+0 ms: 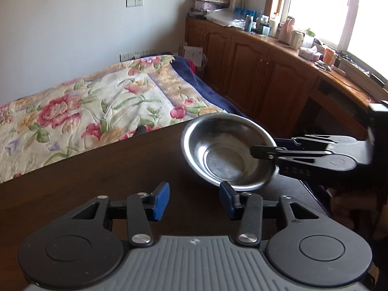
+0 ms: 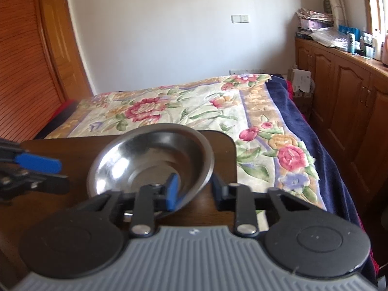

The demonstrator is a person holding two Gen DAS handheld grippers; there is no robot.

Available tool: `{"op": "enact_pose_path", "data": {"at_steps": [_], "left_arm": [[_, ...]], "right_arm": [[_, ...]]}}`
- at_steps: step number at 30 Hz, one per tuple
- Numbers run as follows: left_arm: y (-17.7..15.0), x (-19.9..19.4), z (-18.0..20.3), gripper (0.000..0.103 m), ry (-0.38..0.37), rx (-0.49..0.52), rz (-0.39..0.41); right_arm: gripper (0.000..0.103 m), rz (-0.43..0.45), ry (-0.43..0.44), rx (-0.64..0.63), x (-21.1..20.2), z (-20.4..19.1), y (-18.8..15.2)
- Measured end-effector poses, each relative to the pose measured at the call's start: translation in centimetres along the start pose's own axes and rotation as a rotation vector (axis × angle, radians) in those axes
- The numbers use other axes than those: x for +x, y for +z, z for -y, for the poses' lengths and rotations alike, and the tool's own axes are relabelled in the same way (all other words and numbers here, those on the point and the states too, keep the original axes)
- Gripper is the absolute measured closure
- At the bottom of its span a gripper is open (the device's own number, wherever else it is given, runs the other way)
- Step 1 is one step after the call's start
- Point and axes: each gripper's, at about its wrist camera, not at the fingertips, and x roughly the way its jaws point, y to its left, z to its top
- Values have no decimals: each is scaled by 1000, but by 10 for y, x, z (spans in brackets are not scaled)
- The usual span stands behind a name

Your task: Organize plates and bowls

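Above the table, right claw straddles the steel bowl's rim; left claw gapes; lettering unreadable.

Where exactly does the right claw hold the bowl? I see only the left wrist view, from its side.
Observer: One blue pad is inside the steel bowl; the right claw has its other finger outside the wall.
Operator: Does my left claw touch the steel bowl?
Observer: No, it is apart, on the bowl's left.
Operator: What stands left of the bed?
Observer: A slatted wooden door.
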Motion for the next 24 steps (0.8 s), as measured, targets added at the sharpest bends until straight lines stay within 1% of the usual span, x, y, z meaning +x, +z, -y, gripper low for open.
{"op": "enact_pose_path", "data": {"at_steps": [4, 6, 8, 11, 13, 17, 21, 24], "left_arm": [[5, 14, -4, 62, -8, -25, -26], [8, 20, -6, 62, -25, -54, -35], [11, 24, -7, 65, -40, -78, -46], [13, 29, -4, 73, -30, -72, -53], [14, 32, -2, 82, -35, -76, -63], [13, 32, -1, 83, -26, -80, -64], [12, 23, -1, 86, -13, -70, -55], [11, 15, -2, 87, -17, -71, -44]], "right_arm": [[78, -10, 14, 2, 0, 0, 1], [78, -11, 20, 10, -1, 1, 2], [78, -11, 21, 12, -1, 2, 2], [80, -16, 27, 16, 0, 2, 1], [82, -17, 32, 21, 1, 2, 0], [82, -16, 36, 33, 1, 2, 0], [86, -16, 45, 44, -2, 0, -3], [87, -4, 46, 49, -7, -2, -3]]}}
